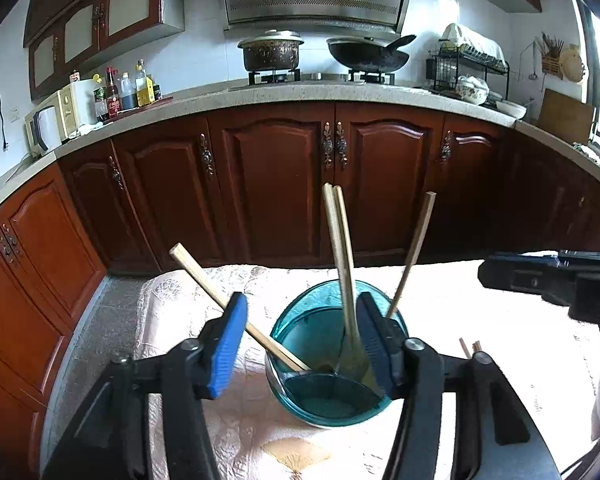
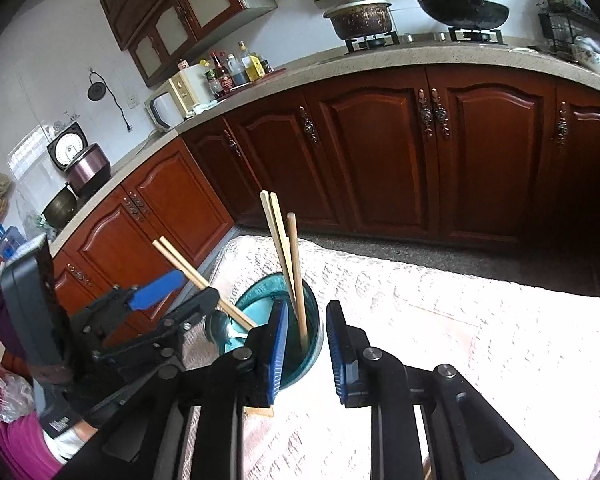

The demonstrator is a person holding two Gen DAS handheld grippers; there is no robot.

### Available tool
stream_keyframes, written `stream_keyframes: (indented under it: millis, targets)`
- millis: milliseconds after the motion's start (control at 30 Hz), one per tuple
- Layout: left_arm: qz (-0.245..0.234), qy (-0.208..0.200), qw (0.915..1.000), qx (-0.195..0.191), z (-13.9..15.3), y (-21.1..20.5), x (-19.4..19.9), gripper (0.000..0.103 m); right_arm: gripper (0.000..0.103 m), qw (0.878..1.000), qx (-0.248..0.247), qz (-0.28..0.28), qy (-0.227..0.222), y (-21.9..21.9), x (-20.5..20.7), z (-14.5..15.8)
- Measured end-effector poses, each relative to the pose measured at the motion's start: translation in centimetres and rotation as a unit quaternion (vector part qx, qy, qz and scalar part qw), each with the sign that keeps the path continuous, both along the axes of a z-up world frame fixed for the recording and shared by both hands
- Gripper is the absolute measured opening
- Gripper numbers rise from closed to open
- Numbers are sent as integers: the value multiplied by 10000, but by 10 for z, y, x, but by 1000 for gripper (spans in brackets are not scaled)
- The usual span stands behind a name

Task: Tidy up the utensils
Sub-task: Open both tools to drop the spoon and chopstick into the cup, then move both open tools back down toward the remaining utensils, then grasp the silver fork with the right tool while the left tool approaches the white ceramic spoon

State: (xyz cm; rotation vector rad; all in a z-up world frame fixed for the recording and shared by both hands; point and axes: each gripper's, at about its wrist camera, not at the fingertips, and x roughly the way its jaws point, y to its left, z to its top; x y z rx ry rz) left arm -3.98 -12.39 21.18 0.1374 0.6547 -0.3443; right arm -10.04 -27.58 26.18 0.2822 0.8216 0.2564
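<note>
The left gripper point(image 1: 300, 340) stood open, its pads either side of the cup point(image 1: 328, 392) and holding nothing. The right gripper point(image 2: 306, 350) was open a little, also empty. The chopsticks point(image 1: 340, 264) stood in the cup just ahead, long axes steeply upright, one leaning left past the left pad. The left gripper seemed nearer. The cup sat on a quilted cloth point(image 2: 480, 340), with kitchen cabinets point(image 1: 272, 184) beyond.
</note>
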Motion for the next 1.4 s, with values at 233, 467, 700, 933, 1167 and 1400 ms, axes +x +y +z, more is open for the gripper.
stream_keyframes:
  millis: [233,467,700,933,1167,1400]
  targets:
    - [-118,1,9999,-120,10,-5,-30,67,25,9994,-242,-226,-87,-12,-43,4]
    - [-301,147,9992,-230,10,-18,-57,69,26,9971,-531,-551,-26,-34,-84,1]
    - [-489,292,9980,-290,5,-30,-81,71,29,9940,-556,-942,69,-58,-123,-9]
    - [-669,611,9951,-386,-10,-38,-94,73,36,9906,-595,-1189,330,-77,-145,-30]
    - [-747,956,9922,-295,-35,-45,-96,73,42,9874,-357,-1299,828,-96,-143,-77]
    - [-772,1154,9901,-187,-54,-48,-92,73,39,9827,8,-1295,1324,-105,-119,-132]
